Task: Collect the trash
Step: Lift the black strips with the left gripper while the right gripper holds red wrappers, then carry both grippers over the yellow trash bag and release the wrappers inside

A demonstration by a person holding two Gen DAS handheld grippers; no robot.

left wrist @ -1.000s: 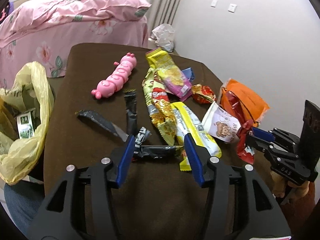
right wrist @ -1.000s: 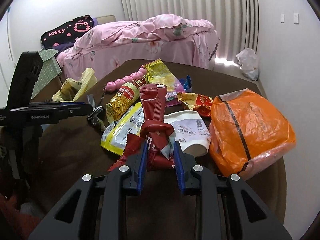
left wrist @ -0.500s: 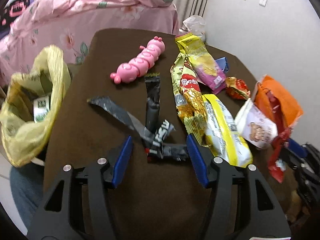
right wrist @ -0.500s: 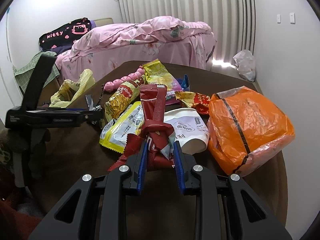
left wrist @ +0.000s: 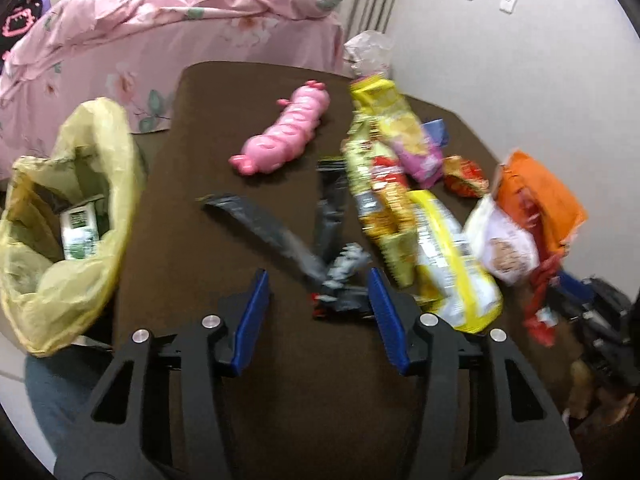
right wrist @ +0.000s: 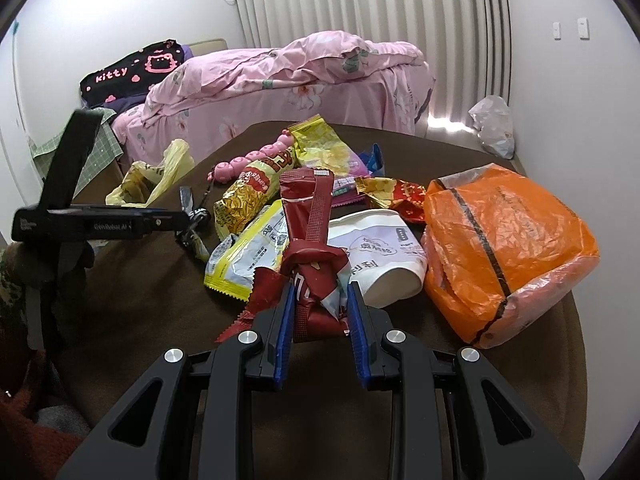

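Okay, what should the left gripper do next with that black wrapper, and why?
Probably shift a little right and finish closing. The left gripper is closing, but the knotted black wrapper sits against its right finger with a wide gap on the left, so no pad presses it yet.

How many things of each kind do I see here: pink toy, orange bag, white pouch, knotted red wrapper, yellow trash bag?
Pink toy: 1
Orange bag: 1
White pouch: 1
Knotted red wrapper: 1
Yellow trash bag: 1
Total: 5
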